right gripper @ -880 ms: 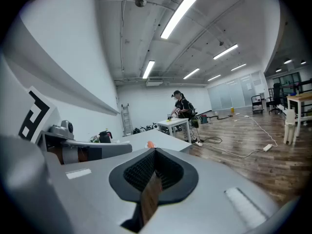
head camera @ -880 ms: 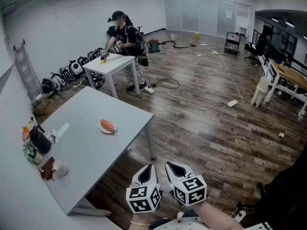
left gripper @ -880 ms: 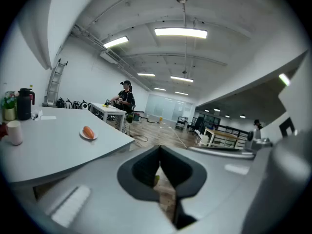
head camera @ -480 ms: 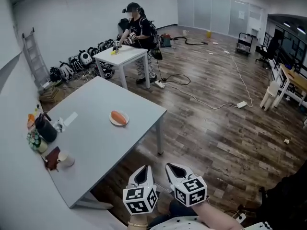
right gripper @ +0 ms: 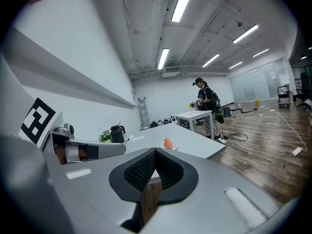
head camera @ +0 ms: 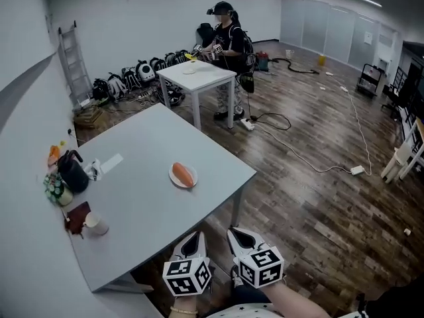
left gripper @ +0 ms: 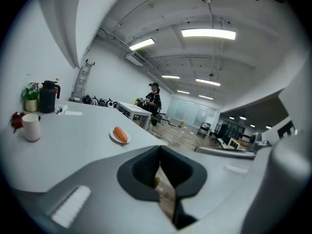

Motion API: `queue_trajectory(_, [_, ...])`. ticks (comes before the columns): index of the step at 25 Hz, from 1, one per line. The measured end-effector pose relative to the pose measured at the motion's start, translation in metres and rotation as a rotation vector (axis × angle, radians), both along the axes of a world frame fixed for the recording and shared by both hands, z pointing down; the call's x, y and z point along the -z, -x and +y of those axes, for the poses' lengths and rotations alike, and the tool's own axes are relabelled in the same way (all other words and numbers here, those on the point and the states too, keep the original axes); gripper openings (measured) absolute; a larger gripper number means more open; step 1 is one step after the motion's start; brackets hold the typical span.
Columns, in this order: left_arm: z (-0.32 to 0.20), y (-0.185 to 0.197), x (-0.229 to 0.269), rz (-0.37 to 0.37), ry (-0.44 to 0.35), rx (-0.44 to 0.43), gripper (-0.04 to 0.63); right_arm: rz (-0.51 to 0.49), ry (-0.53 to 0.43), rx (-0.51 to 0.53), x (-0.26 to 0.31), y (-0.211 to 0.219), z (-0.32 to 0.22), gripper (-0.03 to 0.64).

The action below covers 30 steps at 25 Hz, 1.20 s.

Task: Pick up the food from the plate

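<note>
An orange sausage-shaped piece of food [head camera: 185, 174] lies on a small white plate [head camera: 176, 177] in the middle of the grey table [head camera: 146, 211]. The food [left gripper: 119, 134] shows again in the left gripper view and, small, the food [right gripper: 167, 143] in the right gripper view. My left gripper [head camera: 193, 242] and right gripper [head camera: 238, 235] are held side by side below the table's near edge, well short of the plate. Both have their jaws together with nothing between them.
At the table's left side stand a black jug [head camera: 71, 171], a flower pot [head camera: 54, 187], a white cup [head camera: 95, 224] and a dark red object [head camera: 77, 217]. A person [head camera: 228, 52] works at a white table [head camera: 196, 78] further back. Cables cross the wooden floor [head camera: 311, 197].
The head view has swung, so the table and plate now sit further right and lower in frame. Both grippers stay shut low in the view.
</note>
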State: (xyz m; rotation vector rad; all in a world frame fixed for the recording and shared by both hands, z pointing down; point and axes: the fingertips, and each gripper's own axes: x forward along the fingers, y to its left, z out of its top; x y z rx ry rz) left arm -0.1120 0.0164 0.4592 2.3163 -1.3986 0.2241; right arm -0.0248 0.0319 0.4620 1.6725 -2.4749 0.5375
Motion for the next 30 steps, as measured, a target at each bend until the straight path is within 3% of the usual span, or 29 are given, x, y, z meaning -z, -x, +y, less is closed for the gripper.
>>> queue_trajectory(8, [-0.119, -0.009, -0.009, -0.035, 0.021, 0.145, 0.008, 0.037, -0.006, 0.107, 0.009, -0.026, -0.122, -0.002])
queue_trajectory(15, [-0.205, 0.000, -0.048, -0.015, 0.126, 0.293, 0.009, 0.045, 0.012, 0.193, -0.003, -0.042, -0.190, -0.002])
queue_trajectory(18, [-0.231, 0.008, -0.061, -0.040, 0.177, 0.338, 0.009, 0.042, 0.035, 0.202, -0.013, -0.047, -0.211, -0.002])
queue_trajectory(23, [-0.264, 0.015, -0.074, -0.041, 0.198, 0.381, 0.009, 0.041, 0.050, 0.221, -0.024, -0.047, -0.247, -0.002])
queue_trajectory(30, [-0.315, 0.024, -0.109, -0.102, 0.285, 0.393, 0.009, 0.078, 0.047, 0.283, -0.032, -0.024, -0.315, -0.002])
